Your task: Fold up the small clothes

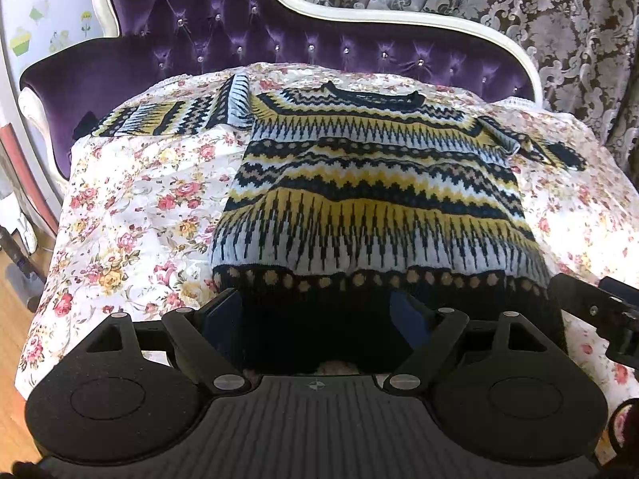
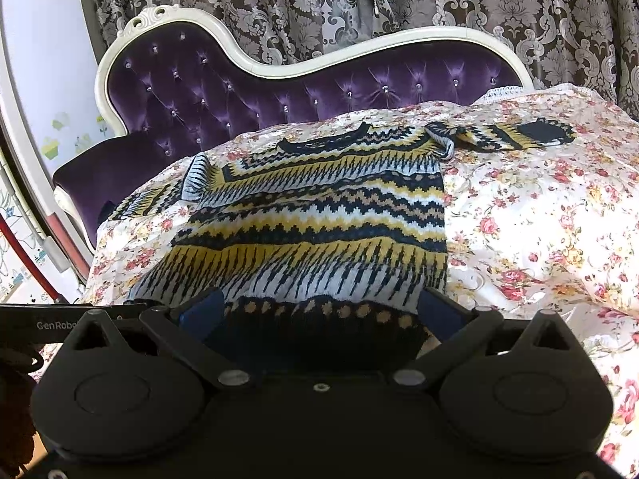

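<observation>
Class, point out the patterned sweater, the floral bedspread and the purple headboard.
sweater (image 1: 371, 183), left wrist view, middle of its body.
floral bedspread (image 1: 131, 207), left wrist view, bare part left of sweater.
purple headboard (image 2: 191, 92), right wrist view, tufted padding.

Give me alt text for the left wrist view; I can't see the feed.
The left gripper hangs with its jaws wide apart over the dark dotted hem of a patterned sweater spread flat on a floral bedspread. One sleeve lies folded at upper left, a purple tufted headboard stands behind, and the right gripper shows at the right edge.
</observation>
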A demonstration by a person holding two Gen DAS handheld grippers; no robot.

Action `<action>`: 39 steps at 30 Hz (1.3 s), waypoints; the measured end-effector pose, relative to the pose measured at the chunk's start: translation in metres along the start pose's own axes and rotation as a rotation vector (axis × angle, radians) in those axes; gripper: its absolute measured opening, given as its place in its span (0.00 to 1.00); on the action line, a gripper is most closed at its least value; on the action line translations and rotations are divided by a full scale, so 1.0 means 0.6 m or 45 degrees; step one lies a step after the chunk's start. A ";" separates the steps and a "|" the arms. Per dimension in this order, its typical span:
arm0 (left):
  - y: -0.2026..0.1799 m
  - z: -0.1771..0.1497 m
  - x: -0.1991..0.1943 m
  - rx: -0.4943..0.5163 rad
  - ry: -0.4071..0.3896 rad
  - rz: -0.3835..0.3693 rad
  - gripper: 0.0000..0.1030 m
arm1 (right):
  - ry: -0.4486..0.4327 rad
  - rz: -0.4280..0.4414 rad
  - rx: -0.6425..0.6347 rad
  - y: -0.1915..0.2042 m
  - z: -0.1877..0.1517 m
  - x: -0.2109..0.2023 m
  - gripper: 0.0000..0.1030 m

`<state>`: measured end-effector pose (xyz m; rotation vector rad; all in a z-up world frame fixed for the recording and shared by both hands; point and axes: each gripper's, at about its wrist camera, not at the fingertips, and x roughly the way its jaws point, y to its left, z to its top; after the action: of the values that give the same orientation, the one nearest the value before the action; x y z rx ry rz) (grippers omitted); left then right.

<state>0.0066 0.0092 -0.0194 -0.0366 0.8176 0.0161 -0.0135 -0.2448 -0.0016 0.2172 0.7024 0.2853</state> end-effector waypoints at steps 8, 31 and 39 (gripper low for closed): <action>0.003 0.000 0.003 -0.009 0.011 0.003 0.79 | 0.022 0.016 0.004 0.000 -0.001 0.005 1.00; 0.012 -0.002 0.021 -0.030 0.059 0.010 0.79 | 0.083 0.033 0.001 0.006 -0.009 0.020 1.00; 0.025 -0.001 0.030 -0.045 0.069 0.027 0.79 | 0.187 0.063 -0.125 0.024 -0.016 0.042 0.99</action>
<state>0.0179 0.0244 -0.0332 -0.0620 0.8721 0.0499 -0.0040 -0.2220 -0.0195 0.1213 0.8269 0.3848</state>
